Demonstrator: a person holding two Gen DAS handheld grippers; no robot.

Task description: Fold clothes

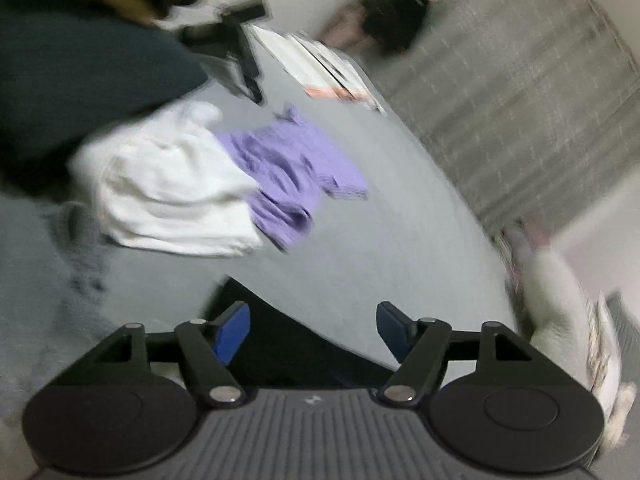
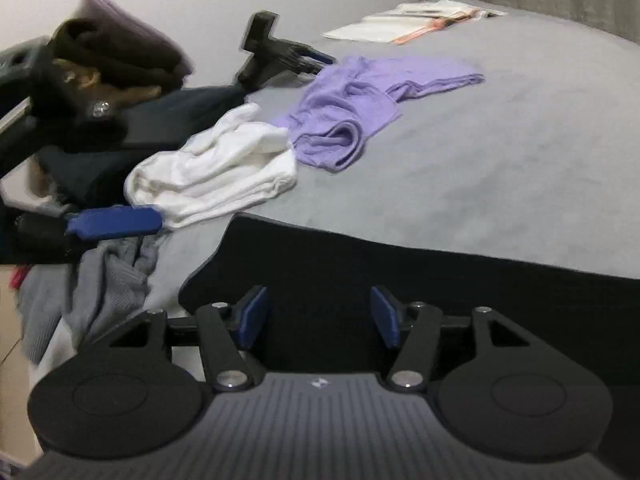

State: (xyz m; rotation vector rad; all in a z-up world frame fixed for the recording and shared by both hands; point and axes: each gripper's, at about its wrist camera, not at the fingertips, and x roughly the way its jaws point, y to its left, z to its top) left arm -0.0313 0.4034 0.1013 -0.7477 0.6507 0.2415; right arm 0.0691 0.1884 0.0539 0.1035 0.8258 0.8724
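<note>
We're looking across a bed [image 2: 460,168] under a smooth grey cover, the room dim, with a pale wall behind it and a grey curtain [image 1: 520,92] hanging at the far side. On the cover lies a crumpled purple garment [image 2: 352,108], and just beside it, touching its edge, a bunched white garment [image 2: 216,172]. Nearer us a black garment [image 2: 400,280] is spread flat over the bed's near edge. A grey knitted piece [image 2: 112,276] droops off the bed's corner at the left. Far back on the cover we spot a flat stack of white papers [image 2: 404,20].

Our left tool [image 1: 312,332] has its blue pads well apart, nothing between them, hovering over the black garment. Our right tool [image 2: 316,316] is the same: pads spread, gripping nothing, the black cloth just beneath. From the right wrist view we catch one blue finger of the left tool poking in near the white garment. The left view is smeared with blur, so finer detail escapes us.
</note>
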